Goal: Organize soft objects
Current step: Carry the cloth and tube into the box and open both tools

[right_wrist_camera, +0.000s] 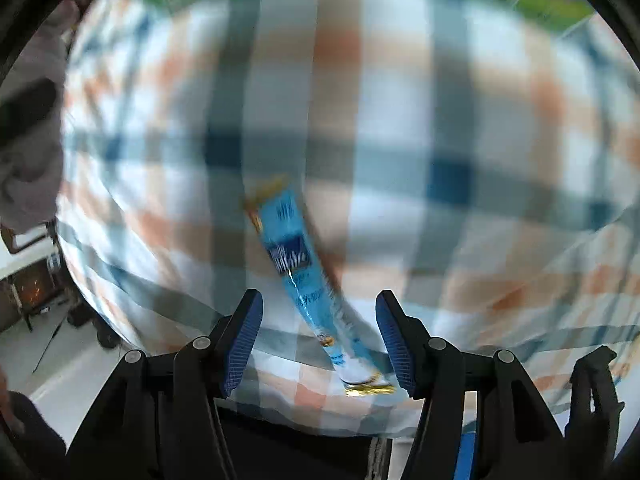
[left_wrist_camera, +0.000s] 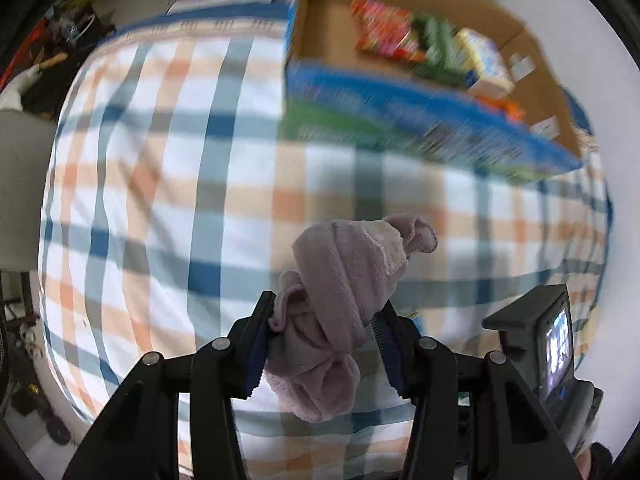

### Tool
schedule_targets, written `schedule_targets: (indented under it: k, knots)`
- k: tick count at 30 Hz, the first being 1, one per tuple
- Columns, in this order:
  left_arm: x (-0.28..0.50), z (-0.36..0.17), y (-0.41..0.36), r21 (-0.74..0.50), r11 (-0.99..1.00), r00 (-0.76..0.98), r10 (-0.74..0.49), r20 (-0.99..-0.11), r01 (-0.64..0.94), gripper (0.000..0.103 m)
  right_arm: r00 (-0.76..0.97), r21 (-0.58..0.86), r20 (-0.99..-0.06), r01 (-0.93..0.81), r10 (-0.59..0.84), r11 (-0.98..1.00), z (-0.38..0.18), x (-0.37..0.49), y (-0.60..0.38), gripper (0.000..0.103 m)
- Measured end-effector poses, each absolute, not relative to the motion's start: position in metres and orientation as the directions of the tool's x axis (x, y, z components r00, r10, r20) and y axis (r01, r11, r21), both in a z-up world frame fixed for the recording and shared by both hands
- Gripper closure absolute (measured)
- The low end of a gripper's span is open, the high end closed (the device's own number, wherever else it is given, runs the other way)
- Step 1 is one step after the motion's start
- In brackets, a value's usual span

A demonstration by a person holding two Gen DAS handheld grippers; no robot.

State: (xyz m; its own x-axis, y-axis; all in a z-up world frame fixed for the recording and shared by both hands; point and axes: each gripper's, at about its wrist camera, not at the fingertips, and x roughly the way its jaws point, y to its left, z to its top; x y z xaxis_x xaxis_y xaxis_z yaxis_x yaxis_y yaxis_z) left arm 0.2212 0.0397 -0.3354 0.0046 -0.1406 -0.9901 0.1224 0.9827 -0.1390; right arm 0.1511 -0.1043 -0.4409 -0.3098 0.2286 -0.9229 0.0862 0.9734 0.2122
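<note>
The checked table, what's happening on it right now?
A person is working with two handheld grippers over the checked tablecloth. The left gripper is clamped on a bunched purple sock, held above the cloth. The right gripper is open, with a blue snack packet lying between its fingers. A cardboard box at the table's far side already holds several colourful packets.

The left gripper (left_wrist_camera: 326, 344) points straight down, its blue pads (left_wrist_camera: 256, 354) clamped on a bunched cloth (left_wrist_camera: 344, 292). The right gripper (right_wrist_camera: 318, 340) tilts steeply downward, jaws apart — a packet (right_wrist_camera: 298, 272) lies between the fingers (right_wrist_camera: 242, 340), pressed by neither pad.
</note>
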Motion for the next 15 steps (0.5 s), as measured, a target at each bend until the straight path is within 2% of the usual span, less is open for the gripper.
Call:
schedule_targets:
  k: [2, 3, 4, 6, 7, 15]
  knots:
    - [0.217, -0.345, 0.045, -0.127, 0.986, -0.013, -0.127, -0.992, 0.108, 0.058, -0.312, 0.191, -0.928, 0.065, 0.201, 0.98, -0.46, 0.145, -0.094, 0.045]
    - [0.215, -0.348, 0.047, -0.121, 0.987, -0.016, -0.12, -0.993, 0.104, 0.058, -0.314, 0.173, -0.931, 0.069, 0.186, 0.983, -0.465, 0.144, -0.092, 0.05]
    - [0.214, -0.348, 0.048, -0.118, 0.988, -0.016, -0.117, -0.993, 0.103, 0.058, -0.32, 0.149, -0.933, 0.075, 0.166, 0.986, -0.468, 0.143, -0.092, 0.065]
    - [0.211, -0.345, 0.049, -0.121, 0.987, -0.009, -0.121, -0.993, 0.104, 0.058, -0.308, 0.141, -0.937, 0.103, 0.166, 0.985, -0.464, 0.144, -0.097, 0.074]
    - [0.21, -0.343, 0.049, -0.122, 0.987, -0.003, -0.122, -0.992, 0.105, 0.058, -0.296, 0.148, -0.939, 0.119, 0.177, 0.982, -0.458, 0.144, -0.101, 0.084]
    - [0.214, -0.285, 0.031, -0.176, 0.972, 0.098, -0.193, -0.976, 0.156, 0.058, -0.124, 0.234, -0.959, 0.159, 0.255, 0.959, -0.366, 0.161, -0.135, 0.087]
